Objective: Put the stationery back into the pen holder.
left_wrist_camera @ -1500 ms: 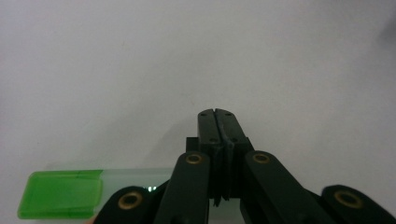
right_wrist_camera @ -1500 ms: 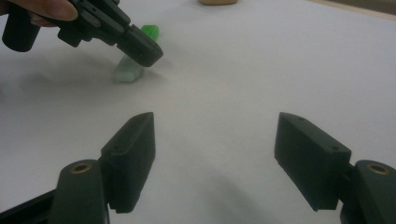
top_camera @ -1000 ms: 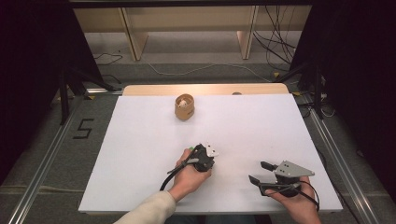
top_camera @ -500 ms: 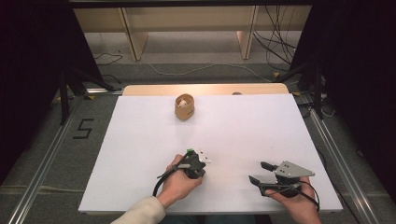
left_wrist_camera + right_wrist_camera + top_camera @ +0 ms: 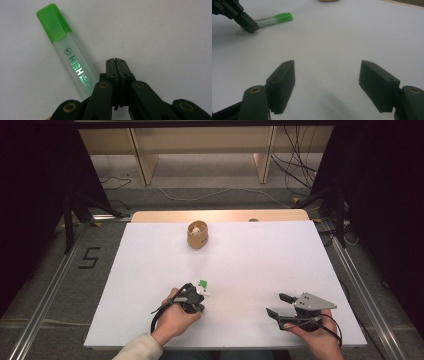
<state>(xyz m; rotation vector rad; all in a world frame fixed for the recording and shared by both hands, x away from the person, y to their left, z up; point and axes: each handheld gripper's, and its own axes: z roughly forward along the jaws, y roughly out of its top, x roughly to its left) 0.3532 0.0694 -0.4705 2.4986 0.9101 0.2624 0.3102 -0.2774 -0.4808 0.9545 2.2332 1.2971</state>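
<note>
My left gripper (image 5: 115,62) has its jaws pressed together with nothing between them, the tips low over the white table (image 5: 260,265) and close to it. The green highlighter (image 5: 71,57) lies flat just beside those tips, on the left of them as the left gripper view has it, touching nothing I can make out for certain. Its long axis runs slantwise: the green cap points away from me and to the left, and the clear barrel with the printed lettering comes back down under my gripper's linkage. In the high view the cap (image 5: 203,283) peeks out just beyond my left hand (image 5: 175,317). My right gripper (image 5: 280,305) rests well off to the right with its jaws standing wide apart and empty; from there the pen sits far across the table. So the left is plainly the nearer one. I judge I must spread its jaws and shift sideways so they straddle the barrel crosswise. The tan cup (image 5: 197,234) stands far back.
</note>
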